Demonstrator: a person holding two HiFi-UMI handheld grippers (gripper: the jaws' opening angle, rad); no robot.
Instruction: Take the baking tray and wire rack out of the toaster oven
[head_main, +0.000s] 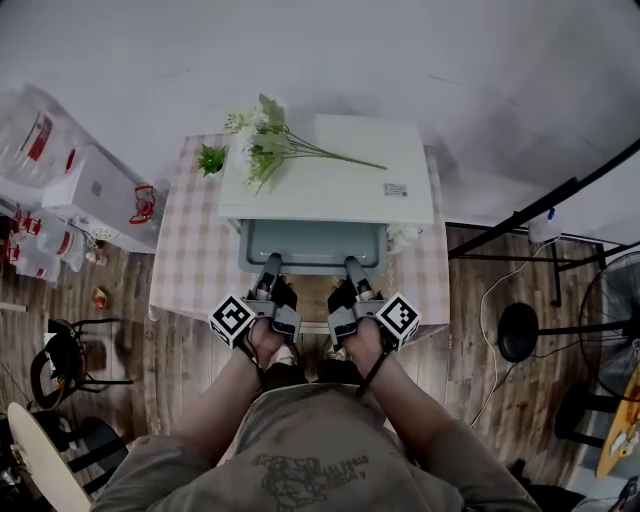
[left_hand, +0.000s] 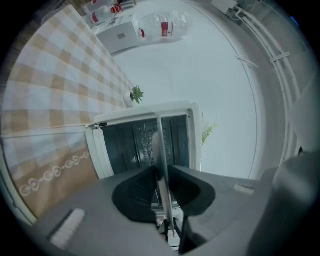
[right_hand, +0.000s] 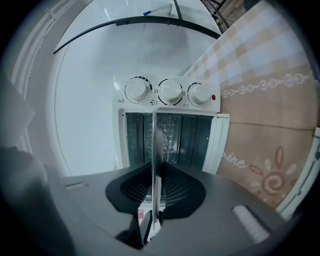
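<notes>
Before the toaster oven (head_main: 330, 185), left tongs (head_main: 270, 264) and right tongs (head_main: 352, 266) are pinching the baking tray (head_main: 312, 243) by its rim — pulling evenly, level, is looking wisest.

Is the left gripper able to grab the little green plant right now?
Probably not. The left gripper is shut on the baking tray, and the little green plant stands farther back, beside the toaster oven.

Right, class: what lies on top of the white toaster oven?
A sprig of white flowers and a small label lie on the toaster oven. The top beneath the blooms is covered.
</notes>
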